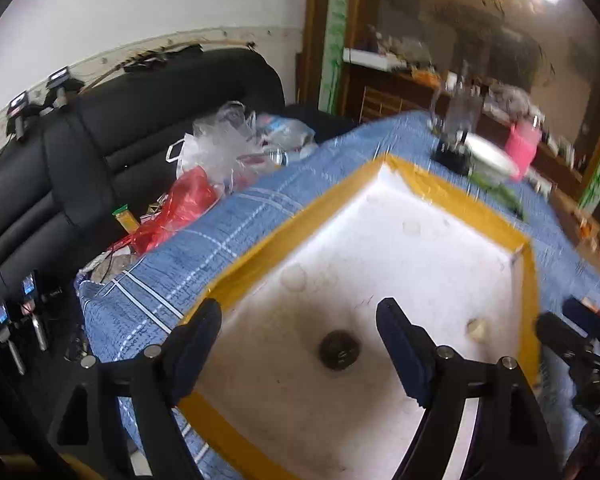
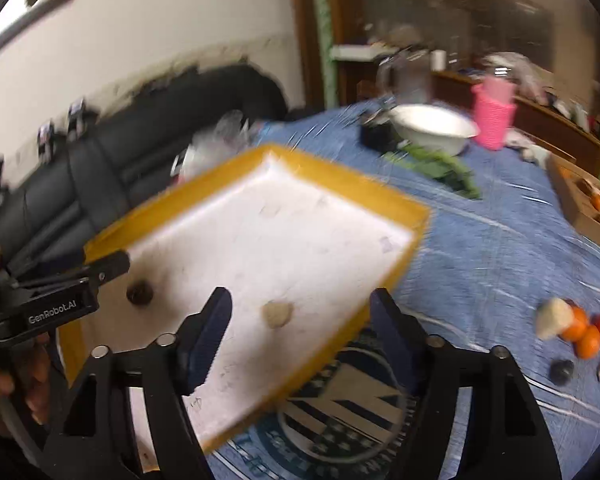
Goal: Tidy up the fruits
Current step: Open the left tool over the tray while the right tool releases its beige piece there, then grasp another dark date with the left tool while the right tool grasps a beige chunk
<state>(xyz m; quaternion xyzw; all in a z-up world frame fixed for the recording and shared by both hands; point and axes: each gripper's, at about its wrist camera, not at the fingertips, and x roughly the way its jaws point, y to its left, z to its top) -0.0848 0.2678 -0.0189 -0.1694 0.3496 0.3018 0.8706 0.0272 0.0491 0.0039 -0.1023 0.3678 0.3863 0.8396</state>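
A white foam tray with a yellow taped rim (image 1: 452, 196) (image 2: 340, 176) lies on the blue cloth. In it are a dark round fruit (image 1: 339, 350) (image 2: 139, 292) and a pale round fruit (image 1: 477, 329) (image 2: 277, 314). My left gripper (image 1: 300, 332) is open over the tray's near left part, with the dark fruit between its fingers but apart from them. My right gripper (image 2: 300, 320) is open and straddles the tray's right rim; it also shows in the left wrist view (image 1: 572, 328). A heap of orange, red, pale and dark fruits (image 2: 580, 332) lies on the cloth at right.
A white bowl (image 2: 432, 128), a pink basket (image 2: 494, 118), green vegetables (image 2: 440, 168) and a glass jug (image 2: 404, 72) stand at the far side. A cardboard box with fruits (image 2: 584, 200) is at far right. Plastic bags (image 1: 220, 152) and a black sofa (image 1: 140, 112) lie left.
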